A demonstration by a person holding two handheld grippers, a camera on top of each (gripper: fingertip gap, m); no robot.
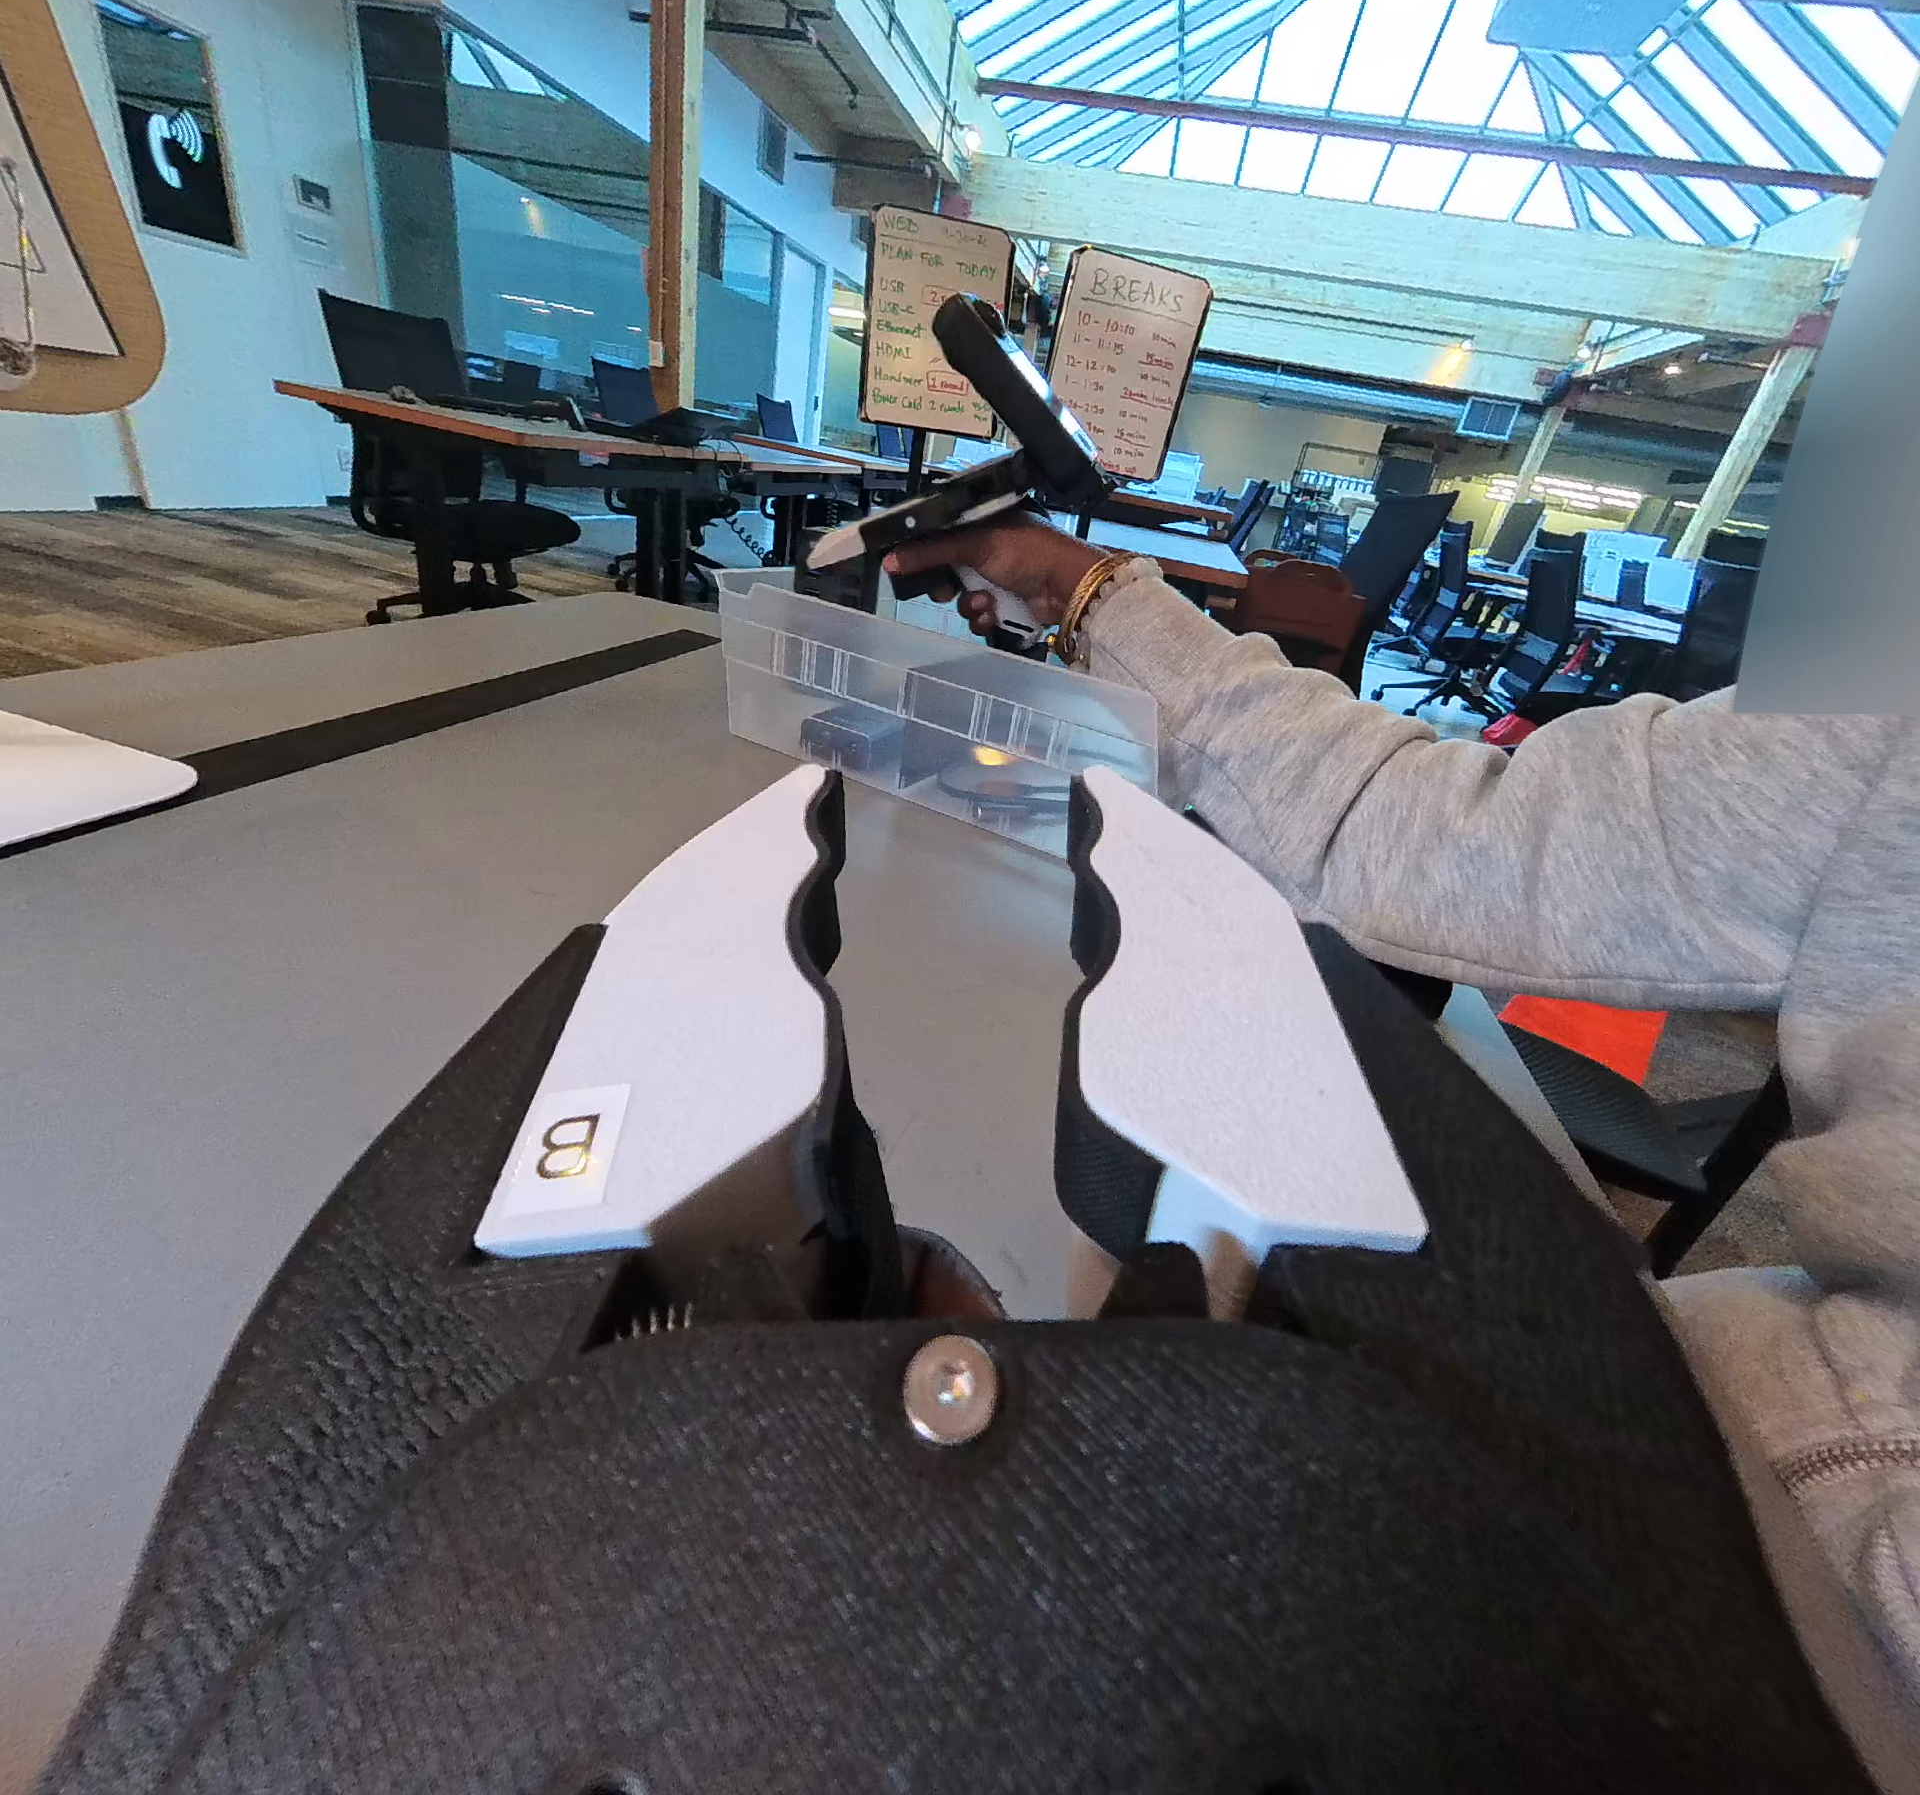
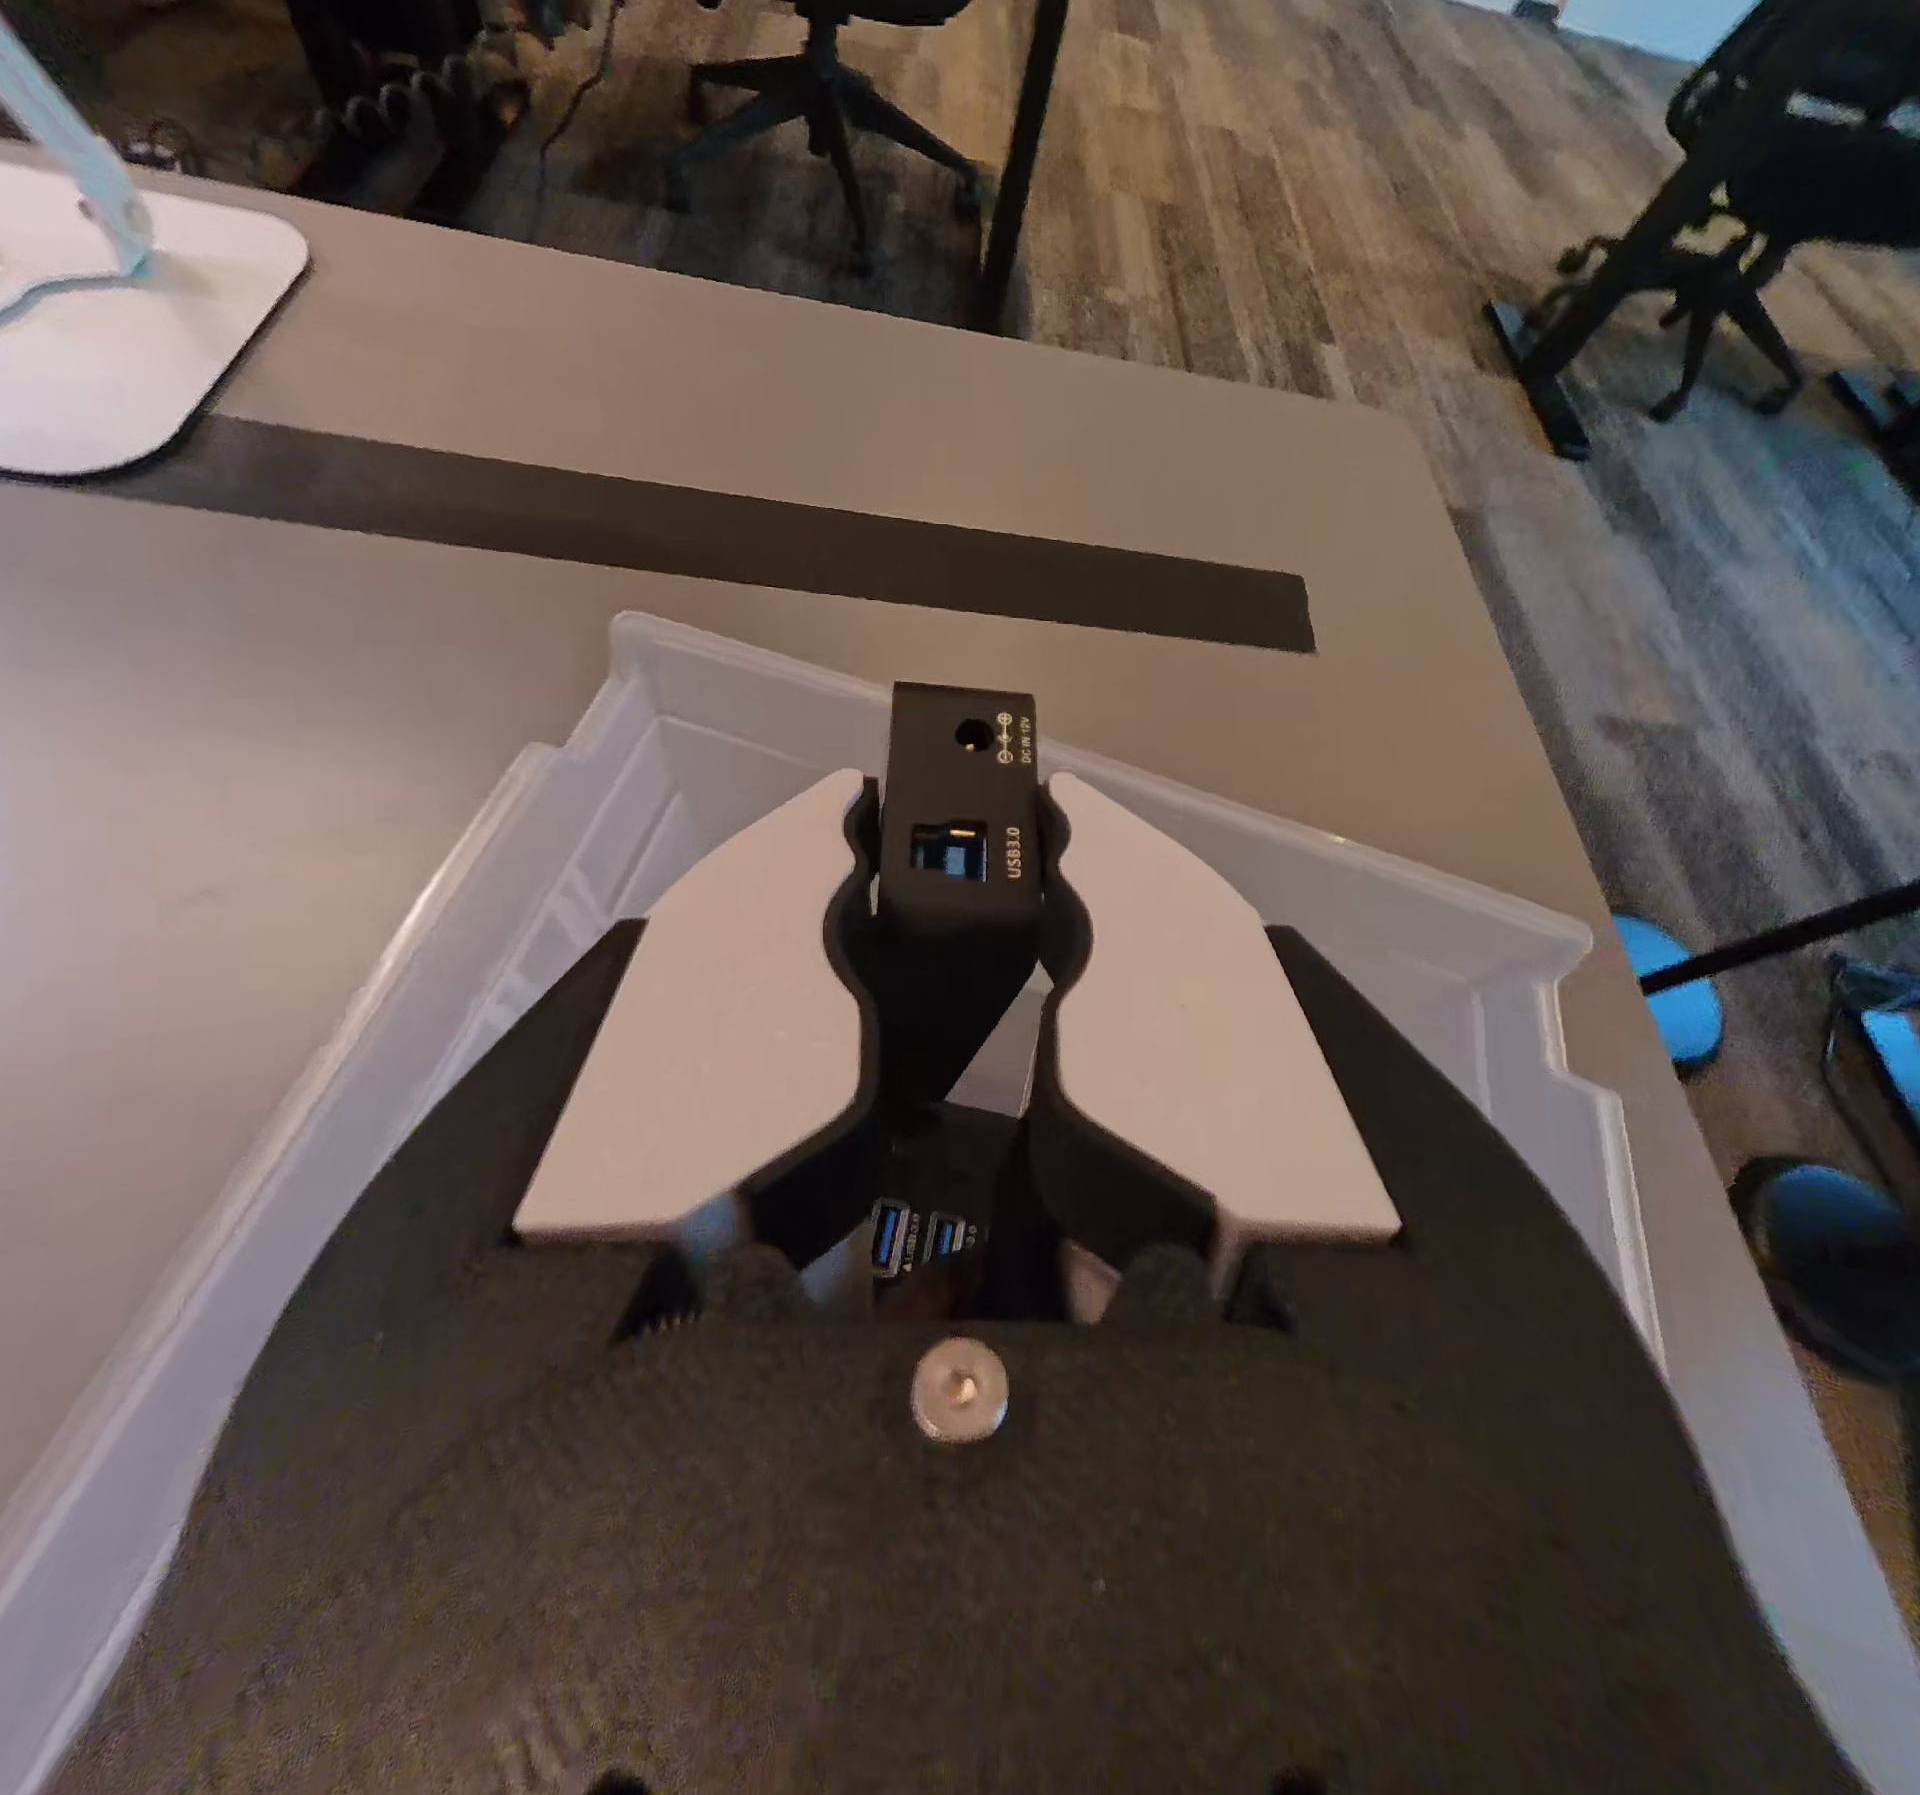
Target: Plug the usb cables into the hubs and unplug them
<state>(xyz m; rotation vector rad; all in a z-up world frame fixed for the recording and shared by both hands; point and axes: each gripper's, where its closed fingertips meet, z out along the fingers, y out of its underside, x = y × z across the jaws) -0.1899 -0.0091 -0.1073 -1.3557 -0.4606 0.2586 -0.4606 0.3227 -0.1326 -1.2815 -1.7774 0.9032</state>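
Note:
In the right wrist view my right gripper (image 2: pixel 956 810) is shut on a black USB hub (image 2: pixel 961 789), gripped by its sides. The hub's end face with a port and a round socket points up at the camera, and its blue ports (image 2: pixel 894 1234) show lower down. It hangs over a clear plastic bin (image 2: pixel 623 810). My left gripper (image 1: pixel 956 800) is open and empty, low over the grey table, pointing at the bin (image 1: pixel 790 633). Dark boxes (image 1: pixel 847 732) and a coiled cable (image 1: pixel 997 789) show through the bin wall. The right gripper (image 1: pixel 883 535), in a hand, is above the bin.
The grey table (image 2: pixel 312 706) has a black strip (image 2: pixel 727 550) across it. A white stand base (image 2: pixel 125 343) sits at the far left, also in the left wrist view (image 1: pixel 62 779). A grey-sleeved arm (image 1: pixel 1455 841) reaches in from the right. Office chairs and desks stand beyond. My right fingertips sit around 45 cm from my left ones.

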